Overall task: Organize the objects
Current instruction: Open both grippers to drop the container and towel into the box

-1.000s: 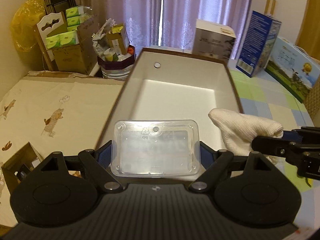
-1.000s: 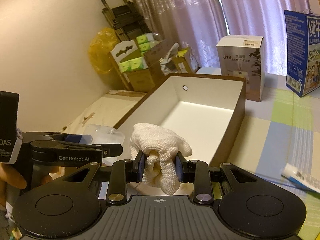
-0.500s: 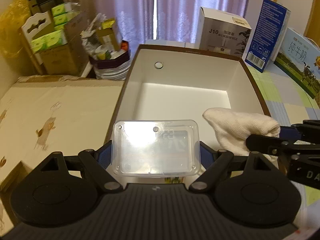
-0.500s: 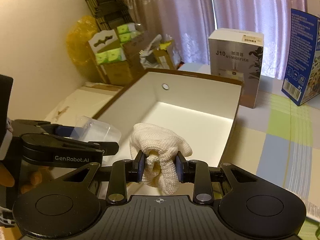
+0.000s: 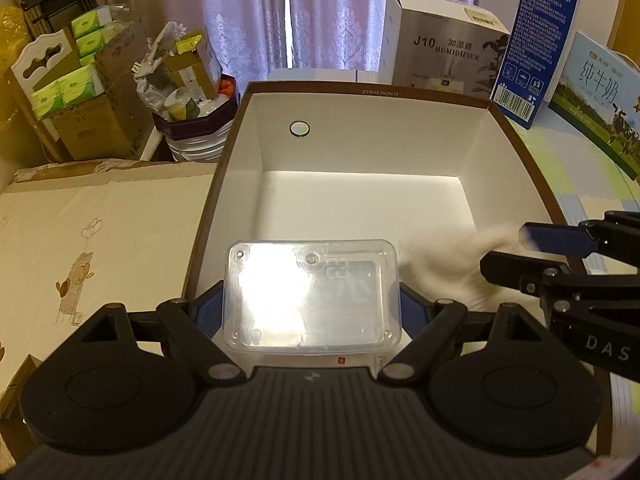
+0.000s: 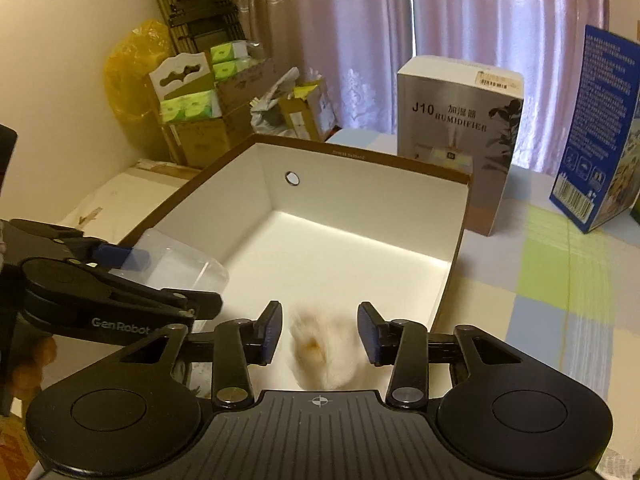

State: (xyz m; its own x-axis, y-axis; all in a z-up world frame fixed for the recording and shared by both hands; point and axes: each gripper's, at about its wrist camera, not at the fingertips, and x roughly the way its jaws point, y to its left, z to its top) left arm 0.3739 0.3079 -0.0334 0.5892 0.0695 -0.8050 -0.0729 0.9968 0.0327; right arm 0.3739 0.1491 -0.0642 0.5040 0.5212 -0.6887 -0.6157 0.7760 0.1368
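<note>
- The right tongs (image 6: 319, 334) stand wide apart with nothing between their pads; the crumpled white knitted cloth (image 6: 324, 354) shows blurred just below and between them, over the near end of the large brown-rimmed cardboard box with a white inside (image 6: 456, 240). I judge it to be dropping into the box.
- The left tongs (image 5: 312, 312) are closed on the clear rectangular plastic container (image 5: 312, 294), gripping it by its two short sides and carrying it above the box's near left corner.
- The step in hand looks like placing both things in the box. For the cloth, keep the right tongs spread and lift them straight up so a finger does not snag the knit.
- For the container, carry it forward past the near wall, lower it until it rests flat on the white floor, then let go; releasing from height risks a bounce or a tip.
- Set it to the left of the cloth, not on top, so it lies level.
- The grey-and-white humidifier carton (image 6: 460, 128) behind the box is well apart.
</note>
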